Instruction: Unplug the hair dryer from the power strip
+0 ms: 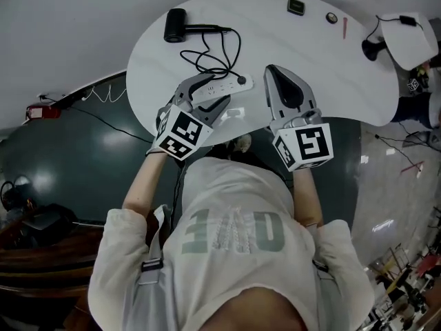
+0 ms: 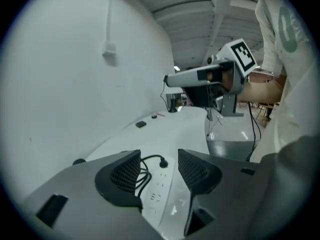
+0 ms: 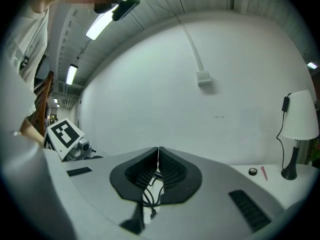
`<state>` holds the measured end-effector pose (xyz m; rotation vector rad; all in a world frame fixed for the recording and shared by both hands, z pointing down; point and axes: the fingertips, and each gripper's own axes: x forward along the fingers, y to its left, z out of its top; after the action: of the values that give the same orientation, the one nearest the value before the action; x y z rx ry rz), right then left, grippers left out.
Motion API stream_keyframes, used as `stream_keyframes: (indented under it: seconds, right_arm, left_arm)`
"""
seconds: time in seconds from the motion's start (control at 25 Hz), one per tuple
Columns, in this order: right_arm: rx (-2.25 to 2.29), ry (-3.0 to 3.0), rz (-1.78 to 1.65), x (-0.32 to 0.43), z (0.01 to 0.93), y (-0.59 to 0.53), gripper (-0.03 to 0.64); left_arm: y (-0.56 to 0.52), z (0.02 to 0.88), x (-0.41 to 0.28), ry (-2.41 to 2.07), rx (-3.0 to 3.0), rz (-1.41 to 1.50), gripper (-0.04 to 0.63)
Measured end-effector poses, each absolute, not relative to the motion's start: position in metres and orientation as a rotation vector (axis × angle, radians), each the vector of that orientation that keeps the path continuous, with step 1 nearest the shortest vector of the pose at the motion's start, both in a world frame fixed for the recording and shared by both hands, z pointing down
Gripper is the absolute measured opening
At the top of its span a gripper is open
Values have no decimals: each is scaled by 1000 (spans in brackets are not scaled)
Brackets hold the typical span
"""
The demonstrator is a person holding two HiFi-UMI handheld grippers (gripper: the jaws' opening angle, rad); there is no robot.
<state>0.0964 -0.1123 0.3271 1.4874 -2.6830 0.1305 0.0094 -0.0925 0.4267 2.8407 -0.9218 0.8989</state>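
Observation:
The white power strip (image 1: 233, 86) lies near the front edge of the white table (image 1: 324, 74). A black plug (image 1: 241, 80) sits in its right end. Its cord (image 1: 219, 54) loops back to the black hair dryer (image 1: 176, 25) at the far left. My left gripper (image 1: 216, 89) stands open astride the strip's left part, the pads clear of it. The left gripper view shows the strip (image 2: 161, 186) between the jaws and the plug (image 2: 162, 161) beyond them. My right gripper (image 1: 270, 69) is shut and empty, just right of the plug; its closed tips (image 3: 158, 160) hover over the cord (image 3: 150, 196).
A small black box (image 1: 296, 6), a round knob (image 1: 331, 18) and a red pen (image 1: 344, 27) lie at the table's far side. A white lamp (image 1: 408, 38) stands at the right end. The table's curved front edge runs close beneath both grippers.

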Motion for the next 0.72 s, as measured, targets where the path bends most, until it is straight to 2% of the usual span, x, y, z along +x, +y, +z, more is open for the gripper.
stream_keyframes:
  seconds: [0.48, 0.72]
  right_arm:
    - [1417, -2645, 207, 80, 357, -127, 21]
    - [1370, -2624, 222, 72, 372, -128, 21]
  left_arm:
    - [-107, 538, -5, -658, 2565, 1495, 239]
    - [-109, 569, -8, -566, 2497, 1625, 239]
